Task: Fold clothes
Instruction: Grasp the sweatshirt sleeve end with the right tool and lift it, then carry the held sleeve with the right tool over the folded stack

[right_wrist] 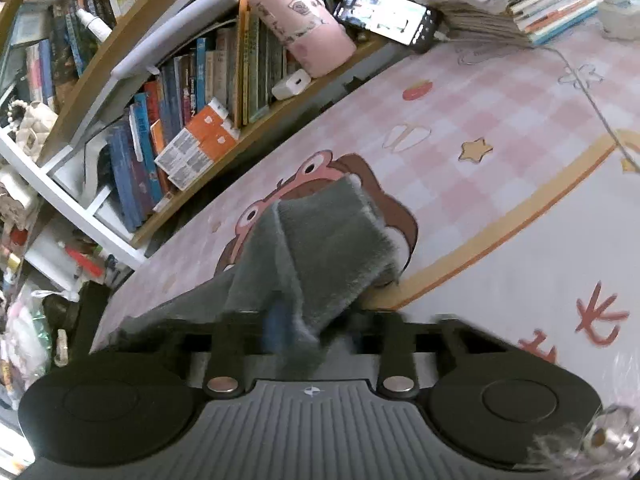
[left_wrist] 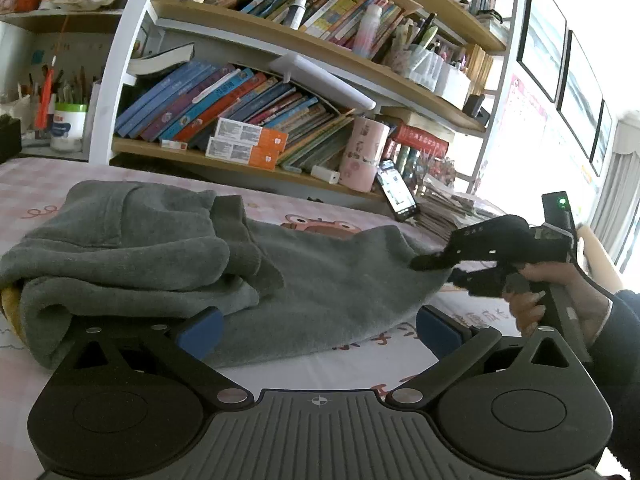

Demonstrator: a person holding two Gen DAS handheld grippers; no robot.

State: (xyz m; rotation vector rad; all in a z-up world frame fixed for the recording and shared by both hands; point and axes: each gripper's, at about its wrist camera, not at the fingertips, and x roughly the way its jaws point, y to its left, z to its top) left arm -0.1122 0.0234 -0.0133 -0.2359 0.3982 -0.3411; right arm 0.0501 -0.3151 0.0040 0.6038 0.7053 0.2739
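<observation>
A grey fleece garment (left_wrist: 168, 256) lies on the pink checked tablecloth (left_wrist: 36, 184), bunched and partly folded at the left, spread out to the right. My left gripper (left_wrist: 318, 332) is open, its blue pads on either side of the garment's near edge, holding nothing. My right gripper (left_wrist: 436, 266) is shut on the garment's right corner and lifts it off the cloth. In the right wrist view the grey fabric (right_wrist: 320, 248) hangs pinched between the closed jaws of my right gripper (right_wrist: 308, 324), hiding the fingertips.
A bookshelf (left_wrist: 256, 96) full of books runs along the table's far side. A pink cylinder (left_wrist: 364, 156), a phone (left_wrist: 396, 194) and a stack of notebooks (left_wrist: 448, 208) stand at the back right. The tablecloth (right_wrist: 500, 128) shows a cartoon print.
</observation>
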